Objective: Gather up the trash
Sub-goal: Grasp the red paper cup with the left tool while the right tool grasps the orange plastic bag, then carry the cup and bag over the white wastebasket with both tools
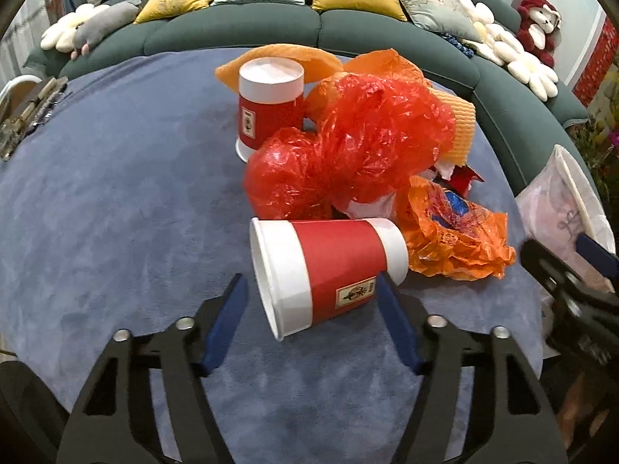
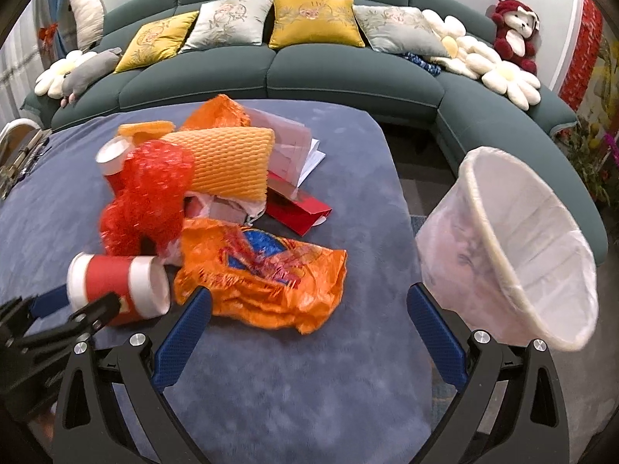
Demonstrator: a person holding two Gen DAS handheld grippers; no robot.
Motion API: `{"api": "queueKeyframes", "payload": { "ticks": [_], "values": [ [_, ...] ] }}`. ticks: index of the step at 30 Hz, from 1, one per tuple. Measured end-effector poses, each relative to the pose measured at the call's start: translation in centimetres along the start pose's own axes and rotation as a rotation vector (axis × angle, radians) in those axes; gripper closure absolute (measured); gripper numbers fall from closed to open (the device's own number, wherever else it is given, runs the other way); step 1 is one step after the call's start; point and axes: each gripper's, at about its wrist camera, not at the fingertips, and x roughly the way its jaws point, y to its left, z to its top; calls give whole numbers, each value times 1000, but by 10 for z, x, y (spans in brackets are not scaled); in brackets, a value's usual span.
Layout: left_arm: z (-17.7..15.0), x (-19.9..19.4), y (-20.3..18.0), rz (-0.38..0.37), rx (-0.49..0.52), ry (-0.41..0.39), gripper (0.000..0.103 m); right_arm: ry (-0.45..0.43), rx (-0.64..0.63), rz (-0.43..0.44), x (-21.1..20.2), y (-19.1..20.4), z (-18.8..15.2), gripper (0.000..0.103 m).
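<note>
Covering the table point(image 1: 96, 212), blue cloth bears trash; both hand-held grippers gape, unclenched.

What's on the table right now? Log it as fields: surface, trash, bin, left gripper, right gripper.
surface: blue cloth-covered table
trash: tipped red paper cup; upright red paper cup; red plastic bag; orange plastic bag; yellow foam net
bin: lined wastebasket, beside table
left gripper: open, straddling the tipped cup, one pad near its side
right gripper: open, empty
</note>
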Motion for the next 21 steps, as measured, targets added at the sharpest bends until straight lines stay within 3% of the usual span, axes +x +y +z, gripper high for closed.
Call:
{"api": "queueKeyframes", "payload": {
  "ticks": [2,5,8,15,21],
  "values": [
    [0,2,0,-20,-2,6,58,10,11,9,12,-2,3,7],
    [0,3,-1,-48,-20,10,66,24,26,3,25,-7,6,8],
    [0,2,-2,-63,-17,11,71,54,45,4,42,-11,7,15],
    [0,-4,-6,-90,2,7,84,124,83,42,71,-17,-1,42],
    [-2,-11,-14,-107,17,2,93,124,83,90,68,-12,-7,69]
  ]
}}
